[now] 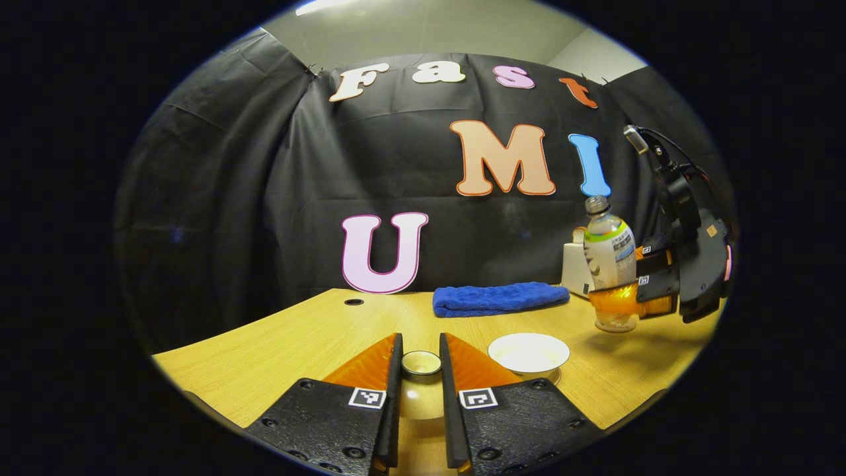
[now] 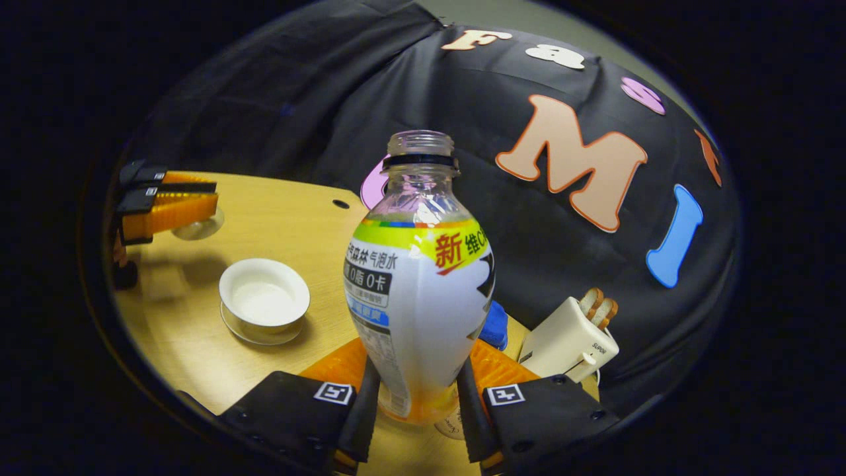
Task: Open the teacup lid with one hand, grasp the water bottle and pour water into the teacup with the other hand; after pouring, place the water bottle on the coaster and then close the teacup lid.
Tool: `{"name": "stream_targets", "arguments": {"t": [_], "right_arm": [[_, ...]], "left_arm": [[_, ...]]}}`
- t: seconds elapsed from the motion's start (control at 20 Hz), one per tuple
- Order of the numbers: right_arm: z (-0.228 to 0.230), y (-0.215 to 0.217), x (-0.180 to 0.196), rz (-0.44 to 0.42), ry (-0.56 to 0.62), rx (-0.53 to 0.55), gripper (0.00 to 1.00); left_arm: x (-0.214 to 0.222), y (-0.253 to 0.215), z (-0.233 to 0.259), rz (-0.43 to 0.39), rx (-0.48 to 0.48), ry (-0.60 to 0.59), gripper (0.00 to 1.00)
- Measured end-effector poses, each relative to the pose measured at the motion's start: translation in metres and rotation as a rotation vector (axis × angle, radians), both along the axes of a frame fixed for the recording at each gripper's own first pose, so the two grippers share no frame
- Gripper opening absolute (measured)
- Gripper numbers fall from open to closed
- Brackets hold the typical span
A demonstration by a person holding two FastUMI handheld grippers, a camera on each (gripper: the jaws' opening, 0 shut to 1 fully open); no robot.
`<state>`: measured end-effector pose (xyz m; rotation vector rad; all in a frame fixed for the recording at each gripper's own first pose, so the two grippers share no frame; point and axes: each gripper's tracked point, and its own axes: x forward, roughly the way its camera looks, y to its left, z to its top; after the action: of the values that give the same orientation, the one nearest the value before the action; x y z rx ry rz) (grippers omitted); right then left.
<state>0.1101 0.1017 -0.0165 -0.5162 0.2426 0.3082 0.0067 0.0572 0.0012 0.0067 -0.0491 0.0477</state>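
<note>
lid (image 1: 422, 363) in left hand-held gripper (image 1: 420, 370); bottle (image 2: 418, 277) in right hand-held gripper (image 2: 418, 403)

— What sort of place is this?
— A staged recording booth, not a real home: black cloth (image 1: 218, 198) hangs as the wall right behind a wooden table (image 1: 277, 337).
— And on that table?
— Household props: a folded blue towel (image 1: 500, 299) at its back edge, a toaster (image 2: 568, 344) with bread beside the towel.
</note>
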Motion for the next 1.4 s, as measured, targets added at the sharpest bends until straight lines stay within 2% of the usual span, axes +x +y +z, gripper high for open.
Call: {"name": "stream_targets", "arguments": {"t": [0.05,0.1,0.2,0.4,0.5,0.7,0.95,1.3,1.4], "right_arm": [[0.004,-0.009,0.004,-0.018,0.008,0.051,0.62],[0.007,-0.024,0.01,-0.047,0.013,0.119,0.55],[0.012,-0.052,0.021,-0.113,0.015,0.238,0.55],[0.007,-0.101,0.036,-0.192,0.0,0.354,0.59],[-0.006,-0.116,0.041,-0.225,0.029,0.421,0.6],[-0.023,-0.118,0.044,-0.223,0.055,0.453,0.58],[-0.033,-0.108,0.046,-0.197,0.06,0.412,0.59],[-0.041,-0.114,0.044,-0.197,0.059,0.404,0.74],[-0.044,-0.112,0.037,-0.187,0.07,0.413,0.93]], "left_arm": [[-0.001,0.0,0.0,0.0,0.0,0.0,0.25],[-0.001,-0.001,0.0,0.0,0.0,0.0,0.25],[0.0,0.0,0.0,0.0,0.0,0.0,0.25],[0.0,0.0,0.0,0.0,0.0,0.0,0.25],[0.0,0.0,-0.001,0.001,0.0,0.0,0.25],[-0.001,0.0,0.0,0.001,0.0,0.0,0.25],[-0.001,0.0,0.0,0.001,0.0,0.0,0.25],[-0.001,0.0,0.0,0.002,0.0,0.0,0.25],[0.0,0.0,-0.001,0.002,0.001,0.001,0.25]]}}
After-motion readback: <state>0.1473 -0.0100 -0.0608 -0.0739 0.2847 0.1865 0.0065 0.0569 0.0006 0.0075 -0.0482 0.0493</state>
